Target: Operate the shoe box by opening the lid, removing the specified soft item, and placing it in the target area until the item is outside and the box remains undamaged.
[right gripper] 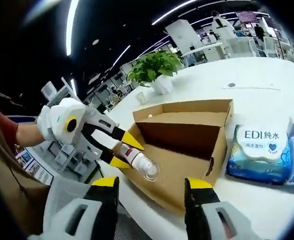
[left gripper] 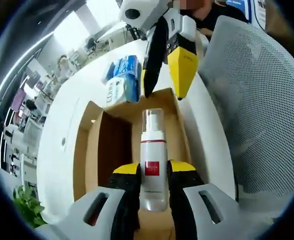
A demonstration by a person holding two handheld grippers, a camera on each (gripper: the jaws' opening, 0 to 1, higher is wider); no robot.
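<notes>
Left gripper (left gripper: 153, 172) closed on a white pump bottle (left gripper: 153, 165) with a red band, pinched around its lower body between the yellow-tipped jaws. Bottle held above the open cardboard shoe box (left gripper: 111, 145), clear cap pointing toward the far end. In the right gripper view, same bottle (right gripper: 138, 161) seen sticking out over the near box (right gripper: 187, 145) wall, left gripper (right gripper: 117, 148) clamped behind it. Right gripper (right gripper: 152, 192) spread wide, holding nothing, poised over the box's near edge; seen in the left gripper view (left gripper: 169, 80) hanging over the far end of the box. Wet-wipe packs (right gripper: 264, 152) lying on the white desk (right gripper: 247, 85) just beside the box. Potted plant (right gripper: 156, 67) farther back. Box floor partly hidden behind bottle and jaws. Bottle's label print too small to read.
</notes>
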